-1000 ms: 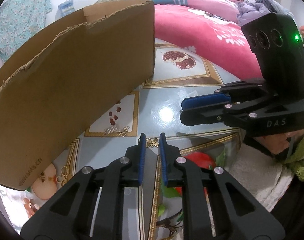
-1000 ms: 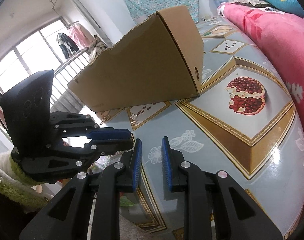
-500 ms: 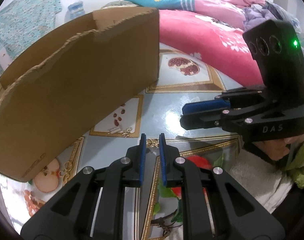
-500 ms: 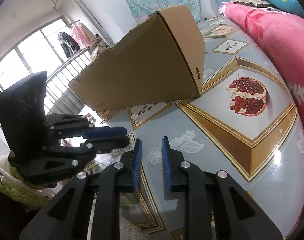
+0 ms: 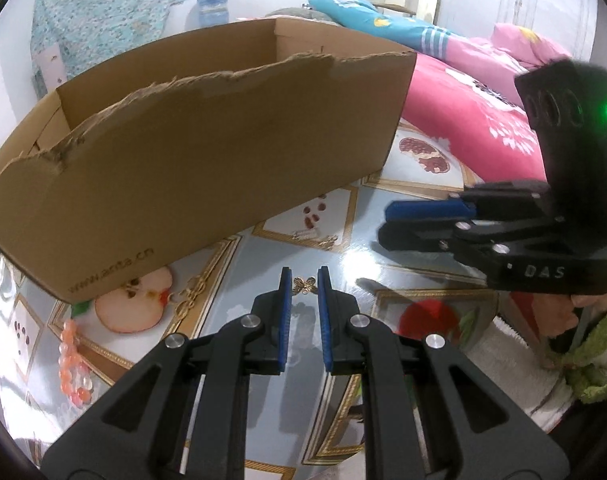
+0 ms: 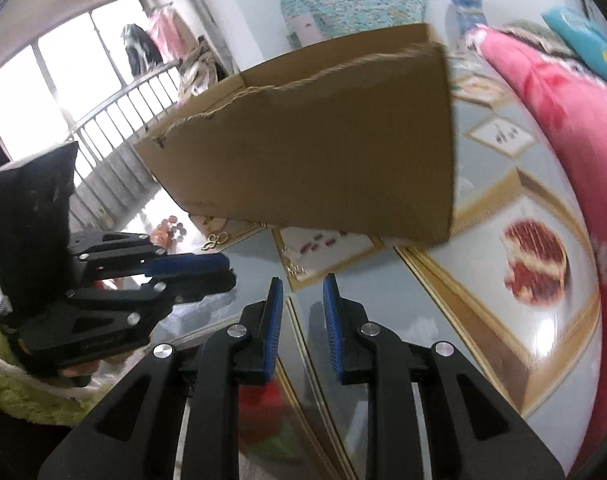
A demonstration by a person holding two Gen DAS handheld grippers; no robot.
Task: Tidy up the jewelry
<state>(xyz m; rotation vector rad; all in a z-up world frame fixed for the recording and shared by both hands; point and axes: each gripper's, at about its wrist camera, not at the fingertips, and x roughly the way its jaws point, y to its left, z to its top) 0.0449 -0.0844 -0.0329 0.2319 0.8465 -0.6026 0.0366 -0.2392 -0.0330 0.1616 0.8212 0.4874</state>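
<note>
Left wrist view: the left gripper [image 5: 304,276] hovers with its ribbed blue pads slightly spread and empty over a small gold butterfly charm [image 5: 306,285] on the glossy fruit-printed tabletop [image 5: 355,254], near a torn corrugated cardboard box [image 5: 207,160] and a coral bead bracelet [image 5: 73,364].

Right wrist view: the right gripper [image 6: 302,294] is likewise slightly apart, holding nothing.

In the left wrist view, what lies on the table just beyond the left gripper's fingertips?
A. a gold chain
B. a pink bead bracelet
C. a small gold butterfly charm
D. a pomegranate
C: the gold butterfly charm lies framed between the left gripper fingertips, not gripped.
</note>
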